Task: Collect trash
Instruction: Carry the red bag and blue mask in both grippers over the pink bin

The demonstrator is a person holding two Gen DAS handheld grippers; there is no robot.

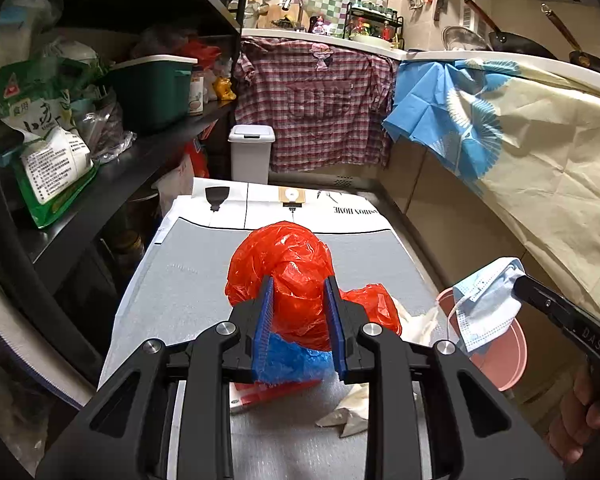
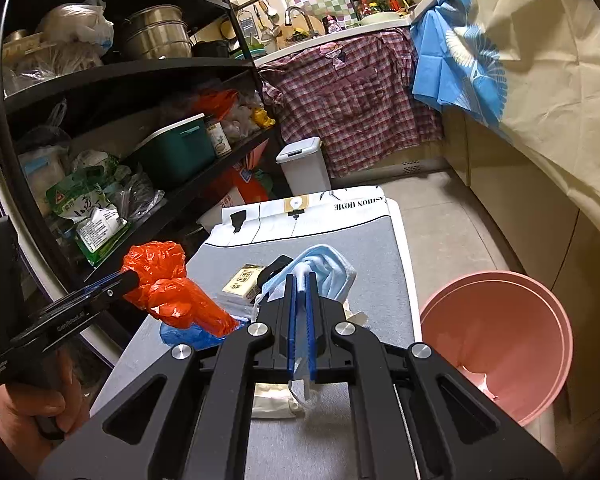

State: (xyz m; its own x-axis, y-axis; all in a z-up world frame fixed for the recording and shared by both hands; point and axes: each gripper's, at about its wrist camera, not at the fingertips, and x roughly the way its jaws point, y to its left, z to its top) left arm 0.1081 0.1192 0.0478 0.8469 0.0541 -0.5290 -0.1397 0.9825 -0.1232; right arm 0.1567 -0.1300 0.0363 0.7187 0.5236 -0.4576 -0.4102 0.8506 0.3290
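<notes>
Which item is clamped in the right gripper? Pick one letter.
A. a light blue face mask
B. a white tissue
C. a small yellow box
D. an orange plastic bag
A: the right gripper has its blue pads pressed shut on the light blue face mask, while the orange plastic bag sits in the left gripper.

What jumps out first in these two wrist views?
The crumpled red plastic bag clamped in the left gripper above the grey mat. Next, the blue face mask pinched in the right gripper, with the pink bucket on the floor to its right.
</notes>
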